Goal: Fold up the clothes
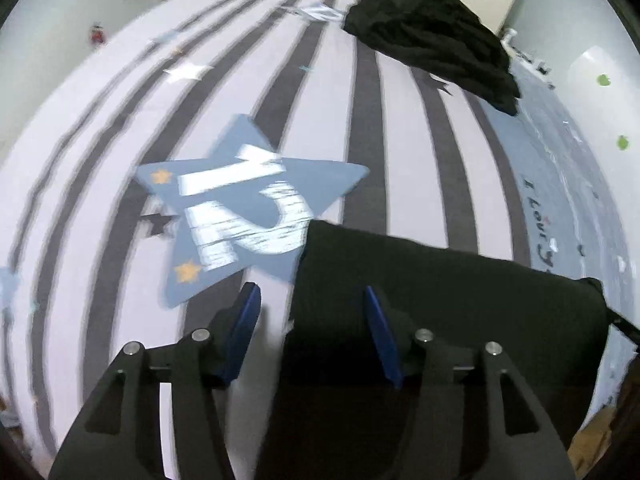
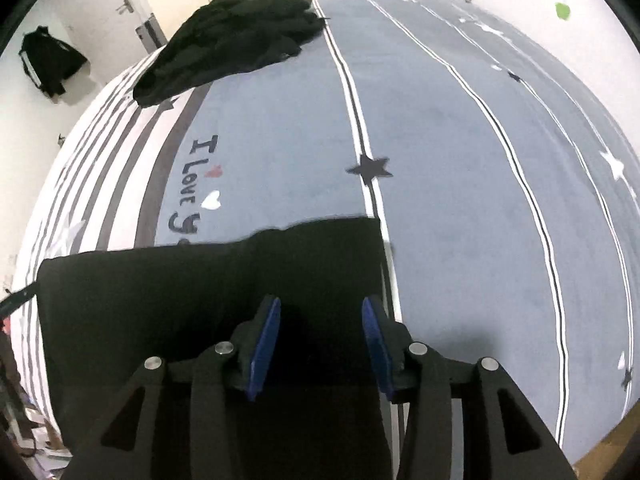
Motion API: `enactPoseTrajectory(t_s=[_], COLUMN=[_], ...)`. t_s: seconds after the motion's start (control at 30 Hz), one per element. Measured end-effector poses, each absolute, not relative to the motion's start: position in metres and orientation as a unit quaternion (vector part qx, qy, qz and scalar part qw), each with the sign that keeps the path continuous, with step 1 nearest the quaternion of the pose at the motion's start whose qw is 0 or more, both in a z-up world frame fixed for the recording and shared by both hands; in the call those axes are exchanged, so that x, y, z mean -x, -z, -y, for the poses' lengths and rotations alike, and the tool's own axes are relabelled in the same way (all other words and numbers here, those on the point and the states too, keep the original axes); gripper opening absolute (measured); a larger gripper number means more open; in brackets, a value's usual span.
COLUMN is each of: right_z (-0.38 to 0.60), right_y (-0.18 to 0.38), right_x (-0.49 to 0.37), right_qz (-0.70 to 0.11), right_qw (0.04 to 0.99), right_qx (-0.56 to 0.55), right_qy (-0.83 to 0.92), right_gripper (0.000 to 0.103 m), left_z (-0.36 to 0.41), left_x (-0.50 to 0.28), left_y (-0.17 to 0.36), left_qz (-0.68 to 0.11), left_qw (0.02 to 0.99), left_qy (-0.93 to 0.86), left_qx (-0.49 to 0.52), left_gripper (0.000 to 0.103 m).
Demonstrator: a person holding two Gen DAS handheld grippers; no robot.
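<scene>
Hovering wide apart over the folded black cloth on the bed: left gripper, right gripper.

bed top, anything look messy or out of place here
One thing: a crumpled black pile of clothes lies unfolded at the far side of the bed, across the edge between stripes and blue. The black garment nearest both open grippers lies flat with fairly straight edges. No damage shows.

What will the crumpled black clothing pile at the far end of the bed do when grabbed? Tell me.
The black clothing pile looks limp: it slumps in deep wrinkles, so it will probably droop and unravel when lifted. It seems to be loose layers, so one pinch may raise only part. It likely drags on the bedspread rather than sliding.
</scene>
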State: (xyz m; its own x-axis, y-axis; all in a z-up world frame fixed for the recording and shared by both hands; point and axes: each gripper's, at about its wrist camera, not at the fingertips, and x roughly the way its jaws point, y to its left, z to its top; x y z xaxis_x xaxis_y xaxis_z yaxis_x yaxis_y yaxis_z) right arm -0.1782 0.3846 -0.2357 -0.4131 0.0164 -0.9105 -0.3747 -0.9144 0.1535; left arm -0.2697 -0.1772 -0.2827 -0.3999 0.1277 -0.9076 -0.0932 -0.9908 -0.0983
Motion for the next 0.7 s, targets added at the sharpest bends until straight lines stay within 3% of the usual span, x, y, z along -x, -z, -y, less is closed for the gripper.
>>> enactPoseTrajectory(t_s=[0.2, 0.33, 0.5, 0.7], right_z=[-0.383, -0.380, -0.412, -0.387], right_y=[0.288, 0.283, 0.249, 0.223], right_x=[0.185, 0.186, 0.170, 0.180], right_qz=[-0.150, -0.110, -0.110, -0.154], right_qw=[0.119, 0.118, 0.191, 0.110], right_qx=[0.587, 0.589, 0.563, 0.526], right_qy=[-0.786, -0.792, -0.796, -0.829], right_gripper=[0.042, 0.044, 0.044, 0.044], left_z=[0.164, 0.179, 0.191, 0.139], left_x=[0.284, 0.282, 0.268, 0.261], left_y=[0.305, 0.287, 0.247, 0.242], left_qz=[-0.082, -0.056, -0.032, 0.022], left_qw=[0.055, 0.045, 0.020, 0.143], left_qy=[-0.831, -0.838, -0.866, -0.844], left_qx=[0.548, 0.540, 0.499, 0.517], left_gripper=[0.057, 0.058, 0.058, 0.054])
